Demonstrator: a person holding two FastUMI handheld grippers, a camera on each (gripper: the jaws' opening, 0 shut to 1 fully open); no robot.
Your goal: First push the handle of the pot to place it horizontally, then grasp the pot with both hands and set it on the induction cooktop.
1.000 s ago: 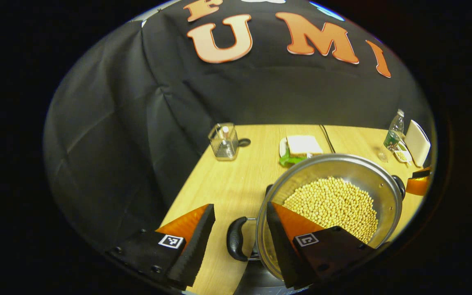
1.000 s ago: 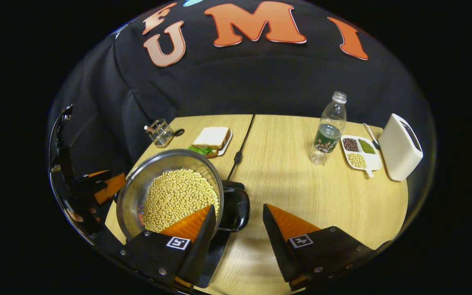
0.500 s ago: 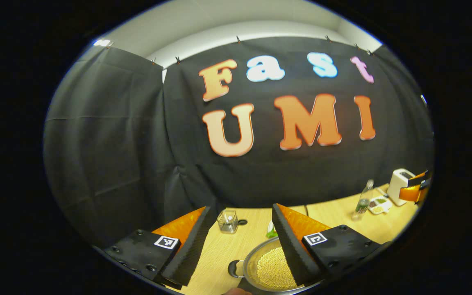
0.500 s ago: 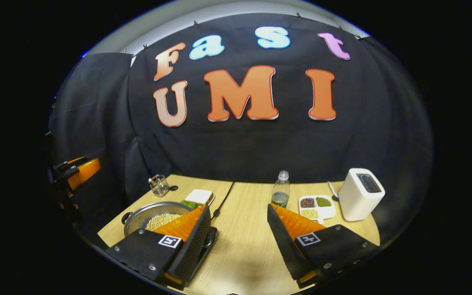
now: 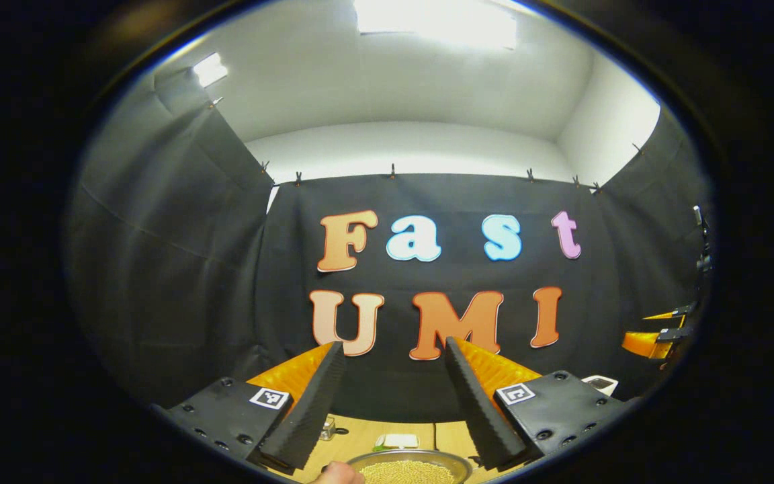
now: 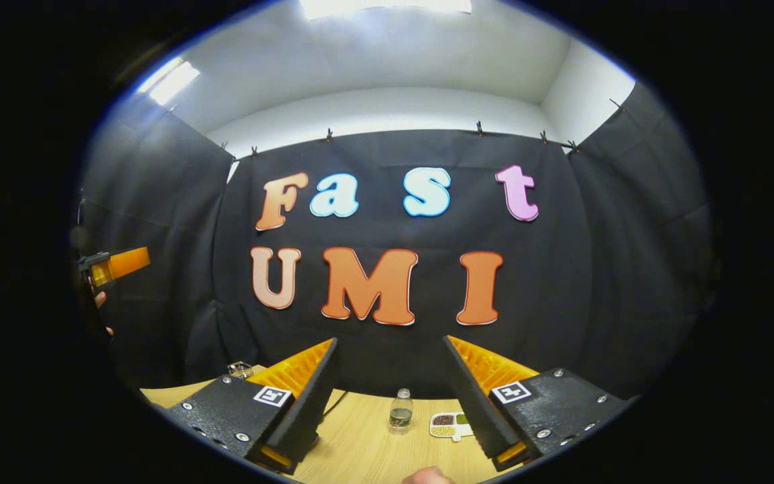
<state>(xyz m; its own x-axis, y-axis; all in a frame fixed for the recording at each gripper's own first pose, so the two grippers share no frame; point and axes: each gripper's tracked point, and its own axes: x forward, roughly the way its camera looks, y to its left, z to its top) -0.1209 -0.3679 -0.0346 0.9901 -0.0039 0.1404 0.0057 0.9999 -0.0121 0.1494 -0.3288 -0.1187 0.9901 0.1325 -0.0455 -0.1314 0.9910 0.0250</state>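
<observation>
A: Item 1, the pot (image 5: 410,468)?
B: We log it low in the left gripper view, on the wooden table (image 5: 360,430), filled with pale beans (image 5: 408,474), well below both grippers.

A: Item 2, the left gripper (image 5: 390,396)?
B: We note its 2 fingers wide apart, holding nothing, raised toward the black cloth wall.

A: Item 3, the right gripper (image 6: 390,396)?
B: Likewise spread and empty. Beyond it we list a bottle (image 6: 400,412) and a sectioned dish (image 6: 447,425).
</observation>
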